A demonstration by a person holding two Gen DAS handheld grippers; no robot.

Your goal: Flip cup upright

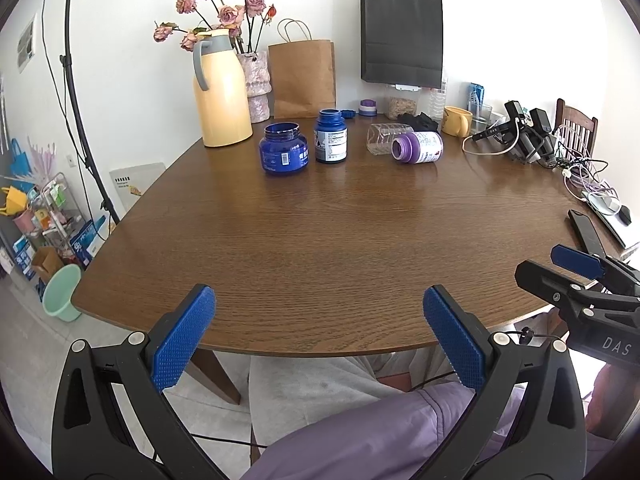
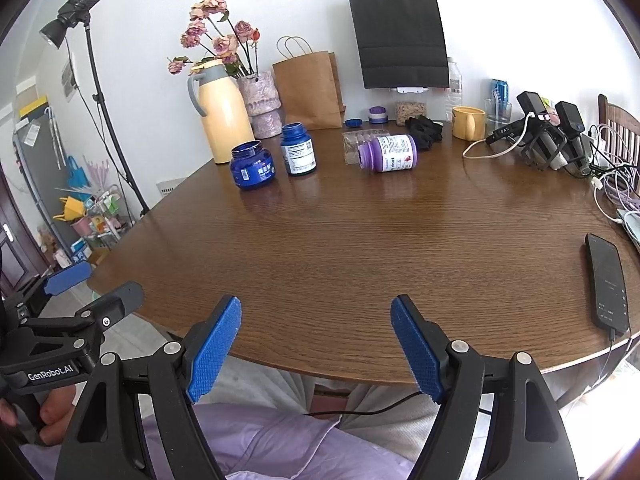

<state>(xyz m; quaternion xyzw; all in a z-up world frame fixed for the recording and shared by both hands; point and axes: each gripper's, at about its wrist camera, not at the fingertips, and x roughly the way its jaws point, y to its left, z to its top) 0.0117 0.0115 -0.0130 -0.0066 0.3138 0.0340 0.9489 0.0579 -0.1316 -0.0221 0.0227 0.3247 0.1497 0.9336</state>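
while both tongs, left [image 1: 320, 336] and right [image 2: 316, 350], gape empty, one clear cup [image 1: 386, 138] lies toppled far ahead beside three jars.

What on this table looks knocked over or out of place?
Two things lie on their sides near the far edge: a clear plastic cup and, right beside it, a lidless purple bottle. The two blue jars stand upright but also lack lids. Nothing appears spilled.

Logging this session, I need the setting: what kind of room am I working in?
Probably a home dining room used as a recording spot: a wooden table with a thermos jug, dried flowers in a vase and shopping bags, plus a studio light on a stand.
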